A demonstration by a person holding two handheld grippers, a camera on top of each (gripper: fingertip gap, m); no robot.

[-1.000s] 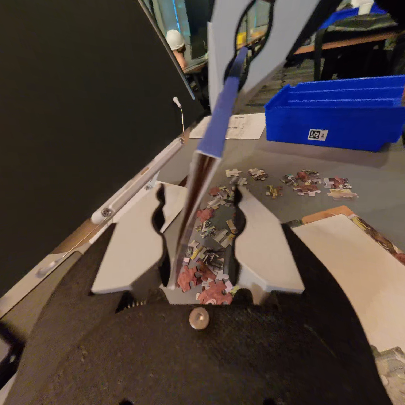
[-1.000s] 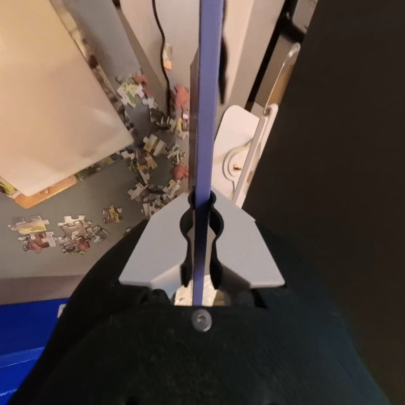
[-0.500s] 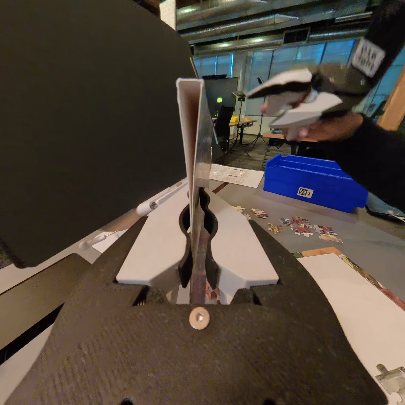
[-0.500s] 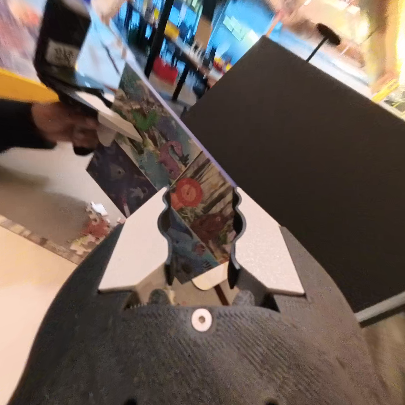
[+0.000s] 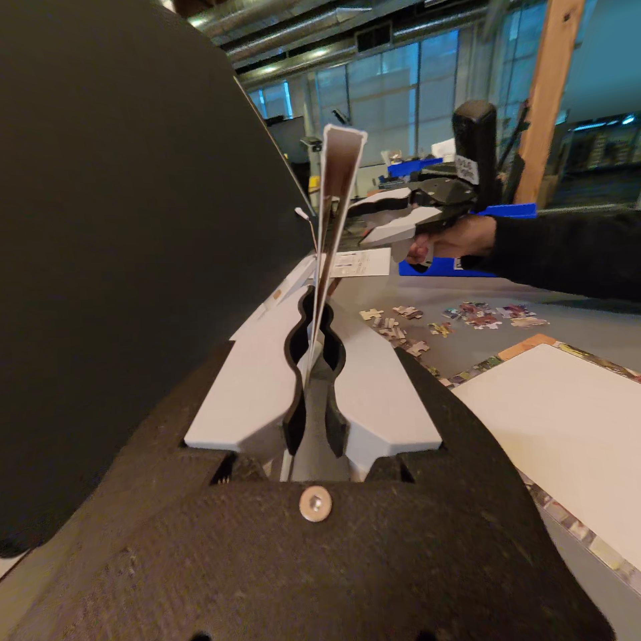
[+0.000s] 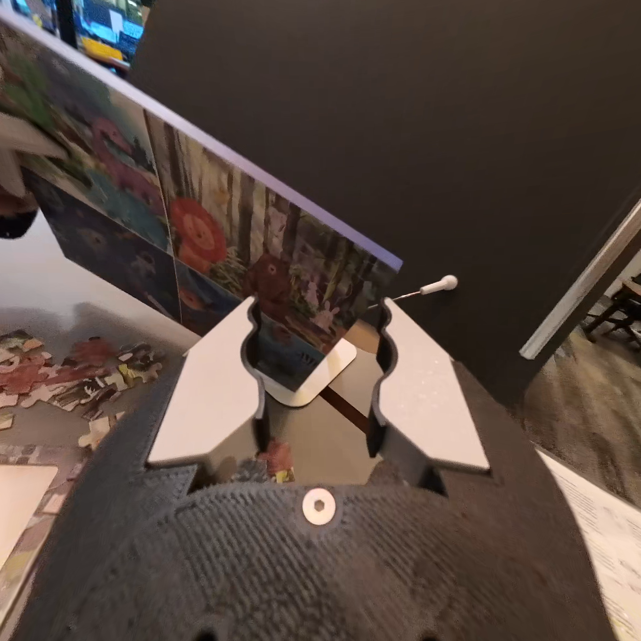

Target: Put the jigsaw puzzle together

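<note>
Left tool [image 5: 314, 350] is pinching the puzzle box [image 5: 338, 211] upright, likely clearing worktop [image 5: 520, 298]; right tool [image 6: 317, 364] is hovering agape, empty.

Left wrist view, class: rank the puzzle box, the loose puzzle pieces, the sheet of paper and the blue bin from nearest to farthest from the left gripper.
1. Puzzle box: between the left gripper's fingers, standing on edge.
2. Loose puzzle pieces: on the table ahead, to the right.
3. Sheet of paper: flat, beyond the pieces.
4. Blue bin: at the table's far side, partly behind the other hand.
</note>
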